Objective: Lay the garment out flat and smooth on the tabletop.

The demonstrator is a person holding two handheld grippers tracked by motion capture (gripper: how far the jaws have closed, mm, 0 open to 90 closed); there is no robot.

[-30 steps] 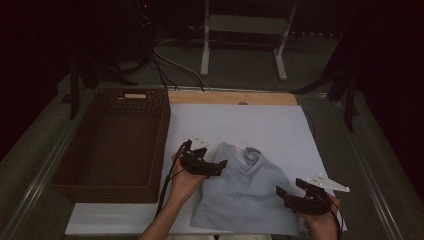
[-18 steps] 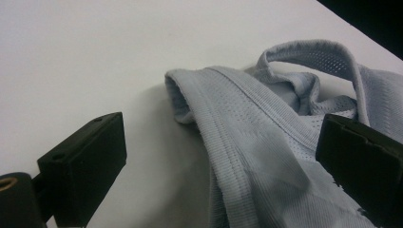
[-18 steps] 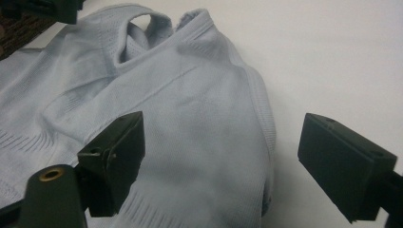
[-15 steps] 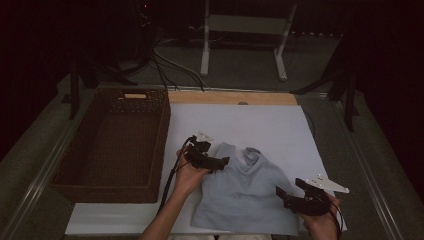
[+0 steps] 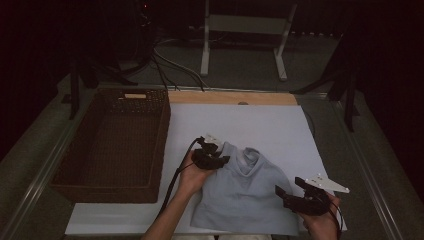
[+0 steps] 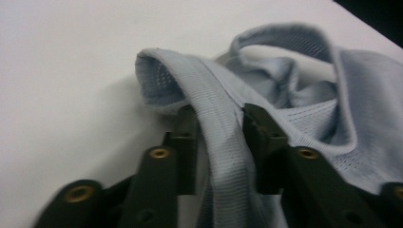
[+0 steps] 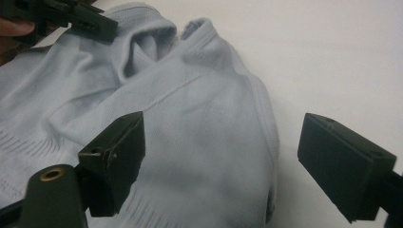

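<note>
Nearest the person, at about 5 o'clock on the surface, the right claw [image 5: 284, 192] hovers at the lower right edge of the light blue garment [image 5: 240, 195]. Its jaws stand wide apart, with nothing between them; in the right gripper view the claw [image 7: 221, 156] frames the garment's hem and side edge [image 7: 190, 142] below it, one jaw over the cloth and the other over the bare white sheet [image 7: 342, 61]. The person's right hand [image 5: 320, 220] grips it from the bottom edge of the high view.

The garment lies crumpled and partly flattened on the white sheet [image 5: 260, 125], from the near edge toward the centre.

Farther in, at about 10 o'clock of the garment, the left claw [image 5: 220, 160] is clamped on a ribbed edge of the cloth near the neck opening. The left gripper view shows that claw [image 6: 216, 123] with its jaws narrow, a folded band of the garment [image 6: 218, 123] pinched between them and slightly lifted from the sheet. The left hand [image 5: 192, 175] holds it.

At 9 o'clock, just beside the sheet, stands a dark woven basket [image 5: 70, 175].
</note>
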